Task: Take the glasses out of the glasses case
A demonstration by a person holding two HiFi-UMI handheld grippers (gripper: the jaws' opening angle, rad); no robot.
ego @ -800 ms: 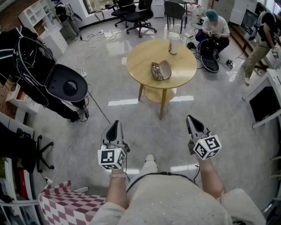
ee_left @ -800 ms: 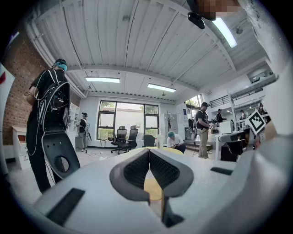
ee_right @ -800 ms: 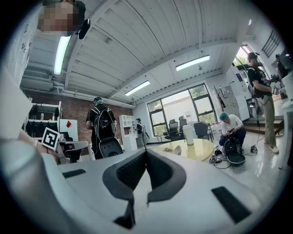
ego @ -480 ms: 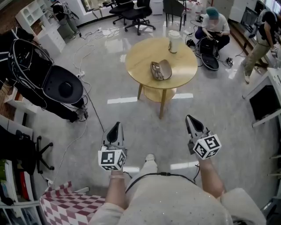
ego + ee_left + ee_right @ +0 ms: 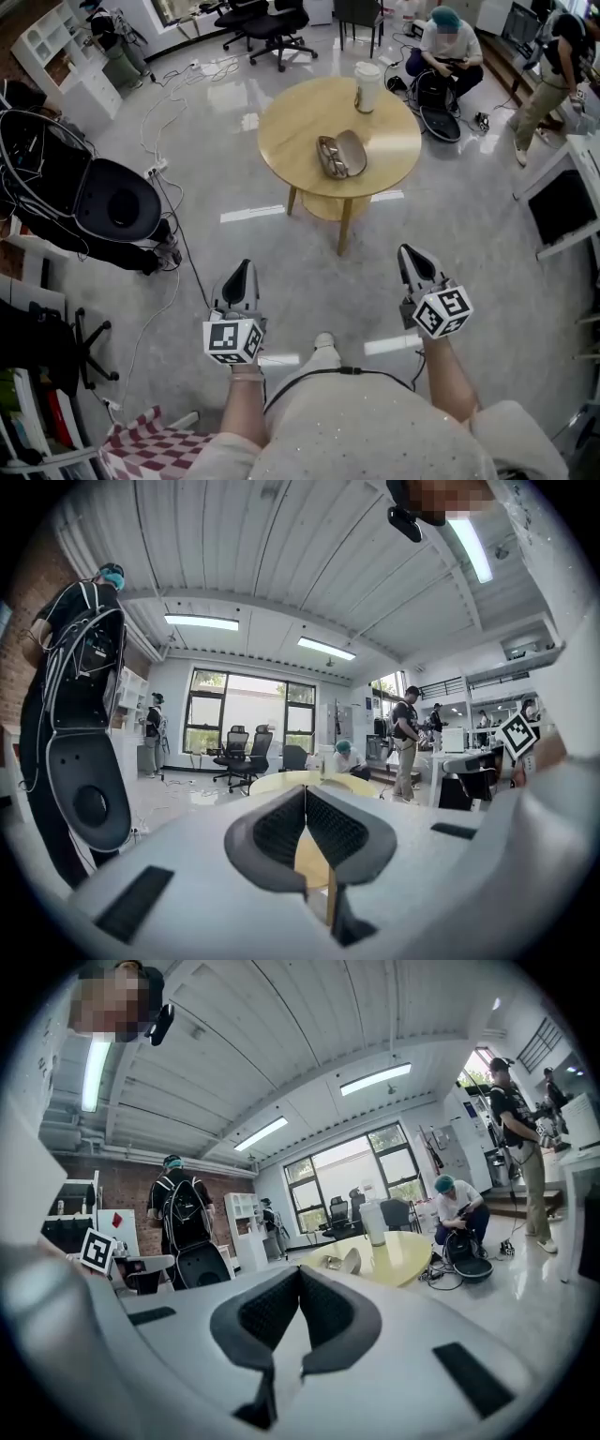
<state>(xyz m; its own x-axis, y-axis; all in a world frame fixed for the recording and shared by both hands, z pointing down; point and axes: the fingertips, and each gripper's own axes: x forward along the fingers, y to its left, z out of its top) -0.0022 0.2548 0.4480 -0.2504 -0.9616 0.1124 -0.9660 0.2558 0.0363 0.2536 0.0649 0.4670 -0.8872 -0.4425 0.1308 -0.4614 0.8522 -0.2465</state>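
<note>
An open glasses case lies on a round wooden table well ahead of me; its lid stands up and glasses seem to rest inside. In the right gripper view the glasses case shows small on the table top. My left gripper and right gripper hang over the floor, far short of the table. Both are shut with nothing between their tips. In the left gripper view the left gripper has its pads together; the right gripper looks the same in its own view.
A white cup stands at the table's far edge. A black seat-like unit with cables sits at the left. A person crouches by a bag beyond the table; another stands at the right. Office chairs are at the back.
The view has advanced slightly toward the table, which sits a little lower and left in the head view. Both grippers keep their places and stay shut.
</note>
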